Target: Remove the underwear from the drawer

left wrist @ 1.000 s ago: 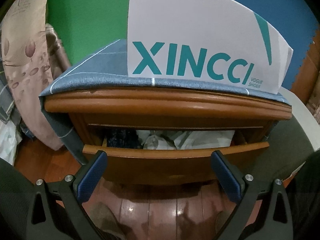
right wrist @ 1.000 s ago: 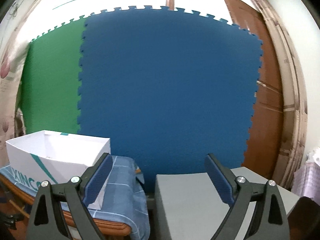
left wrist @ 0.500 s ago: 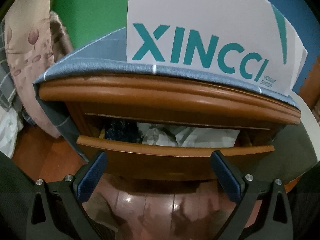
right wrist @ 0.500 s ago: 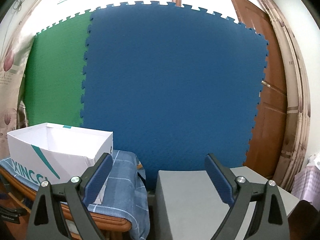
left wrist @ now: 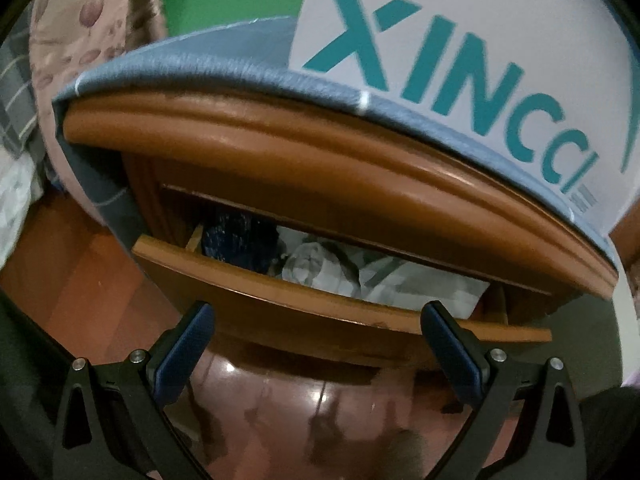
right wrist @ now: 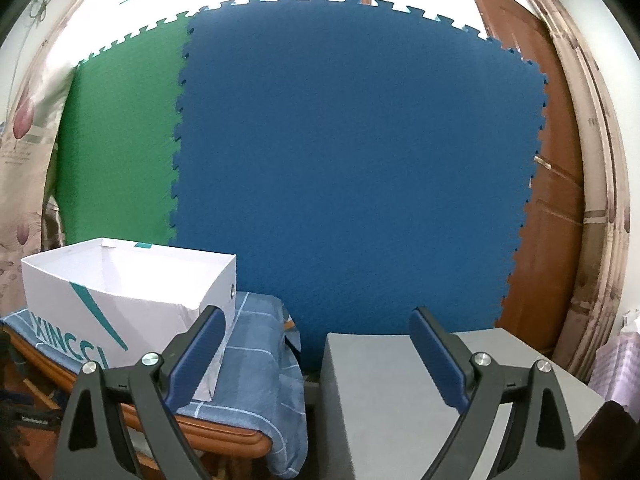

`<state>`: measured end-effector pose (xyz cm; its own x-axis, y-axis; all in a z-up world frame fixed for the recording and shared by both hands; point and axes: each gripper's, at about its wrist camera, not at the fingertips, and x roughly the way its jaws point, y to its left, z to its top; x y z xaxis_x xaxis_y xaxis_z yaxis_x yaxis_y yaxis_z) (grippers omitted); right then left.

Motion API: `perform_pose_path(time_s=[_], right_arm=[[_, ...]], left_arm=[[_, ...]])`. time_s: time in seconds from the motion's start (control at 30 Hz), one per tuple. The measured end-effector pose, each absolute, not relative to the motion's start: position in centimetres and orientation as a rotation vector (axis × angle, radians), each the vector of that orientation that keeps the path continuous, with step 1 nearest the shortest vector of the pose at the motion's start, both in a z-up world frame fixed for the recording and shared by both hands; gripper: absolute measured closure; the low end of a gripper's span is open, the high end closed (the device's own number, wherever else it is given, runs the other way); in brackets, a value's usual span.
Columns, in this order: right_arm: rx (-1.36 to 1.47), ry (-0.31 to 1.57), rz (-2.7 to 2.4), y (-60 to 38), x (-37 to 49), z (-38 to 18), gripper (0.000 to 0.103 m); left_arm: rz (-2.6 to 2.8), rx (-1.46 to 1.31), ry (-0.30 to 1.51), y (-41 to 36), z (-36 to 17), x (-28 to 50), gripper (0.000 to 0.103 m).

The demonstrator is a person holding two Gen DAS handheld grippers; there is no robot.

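Left claw gapes wide (nothing between its fingers), and right claw likewise spread, empty.

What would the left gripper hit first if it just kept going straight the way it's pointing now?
Most likely the drawer front. The left gripper is open and aimed at the top edge of that board, with the clothes just above and behind it. Depth is hard to judge; it could clear the edge.

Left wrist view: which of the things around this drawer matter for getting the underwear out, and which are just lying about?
For the job:
- drawer, partly open
- clothes inside: dark bundle left, pale ones right
- left hand-held gripper, open, empty

Lying about:
- XINCCI box
- blue cloth
- grey box
- foam mats
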<state>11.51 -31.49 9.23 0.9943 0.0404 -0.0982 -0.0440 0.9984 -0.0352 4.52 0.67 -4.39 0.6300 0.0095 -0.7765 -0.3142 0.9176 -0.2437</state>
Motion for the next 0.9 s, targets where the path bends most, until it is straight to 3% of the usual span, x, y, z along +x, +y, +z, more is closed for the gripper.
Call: perform_pose_path(time_s=[0.5,0.6,0.9], right_arm=[[0.007,0.145,0.078,-31.7,12.0,8.7,0.008],[0.023,0.156,0.087,-31.9,12.2,8.7,0.008],[0.131,0.212,0.103,-33.5,13.2,8.1,0.008]], left_arm=[[0.266,-0.672,0.920,2.8,-8.0,5.9,0.004],[0.284,-0.731,0.923,3.4,-8.9,6.1,0.009],[0.348,-0.900,0.867,4.6,-9.8,5.8,0.006]])
